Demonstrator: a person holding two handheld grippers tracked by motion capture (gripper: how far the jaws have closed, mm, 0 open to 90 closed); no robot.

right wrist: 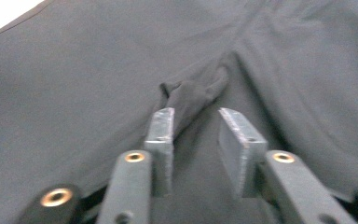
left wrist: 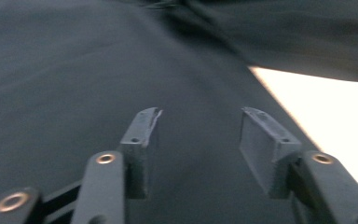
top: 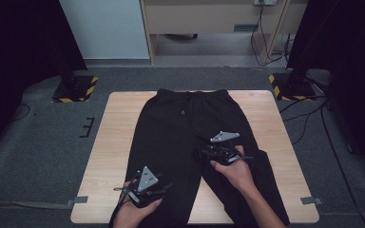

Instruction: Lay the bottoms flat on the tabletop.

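Note:
Black sweatpants [top: 180, 128] lie flat on the wooden table [top: 114, 137], waistband at the far side and legs toward me. My left gripper [top: 149, 189] hovers over the near part of the left leg. Its jaws [left wrist: 200, 114] stand open over the dark cloth [left wrist: 74, 93] with nothing between them, and a strip of table [left wrist: 326, 112] shows to the right. My right gripper [top: 206, 153] is near the crotch, on the inner side of the right leg. Its jaws [right wrist: 196, 112] are open, and a small raised fold [right wrist: 196, 91] of fabric sits just ahead of the tips.
Two stand bases with yellow-black stripes [top: 75, 89] [top: 292, 86] flank the table's far corners. Cables [top: 313, 114] run across the grey floor at the right. Tape tabs [top: 311, 200] mark the near table corners. A wooden cabinet [top: 209, 19] stands behind.

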